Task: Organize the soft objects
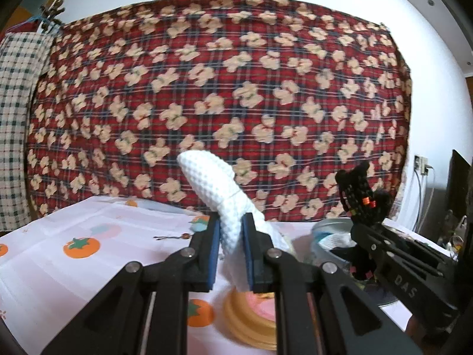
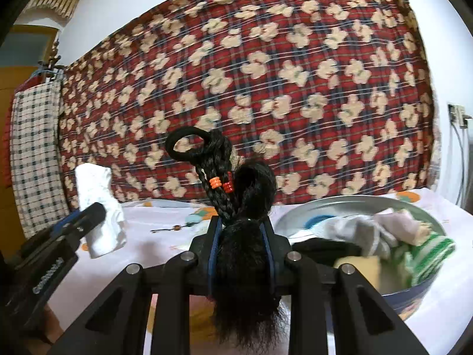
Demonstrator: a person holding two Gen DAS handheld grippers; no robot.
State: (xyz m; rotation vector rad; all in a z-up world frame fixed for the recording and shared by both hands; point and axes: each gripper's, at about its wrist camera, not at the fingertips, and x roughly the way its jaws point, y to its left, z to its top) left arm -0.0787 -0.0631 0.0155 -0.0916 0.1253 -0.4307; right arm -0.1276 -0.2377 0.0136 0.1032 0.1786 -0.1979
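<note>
In the left wrist view my left gripper [image 1: 231,220] is shut on a white waffle-knit cloth [image 1: 207,174] that curls up above the table. To its right my right gripper [image 1: 359,230] is shut on a black hairpiece [image 1: 357,189]. The right wrist view shows that hairpiece [image 2: 245,183] close up: braids, orange and red beads and a black elastic loop, clamped in my right gripper [image 2: 241,224]. At that view's left edge is my left gripper [image 2: 94,211] with the white cloth [image 2: 97,195]. A metal bowl [image 2: 325,199] on the right holds several soft items.
The table has a white cloth with orange fruit prints [image 1: 79,247]. A hairpin [image 1: 171,237] lies on it, and a round yellow-and-pink lid [image 1: 251,319] sits under my left gripper. A red plaid blanket [image 1: 236,88] hangs behind, a checked cloth [image 1: 14,118] at far left.
</note>
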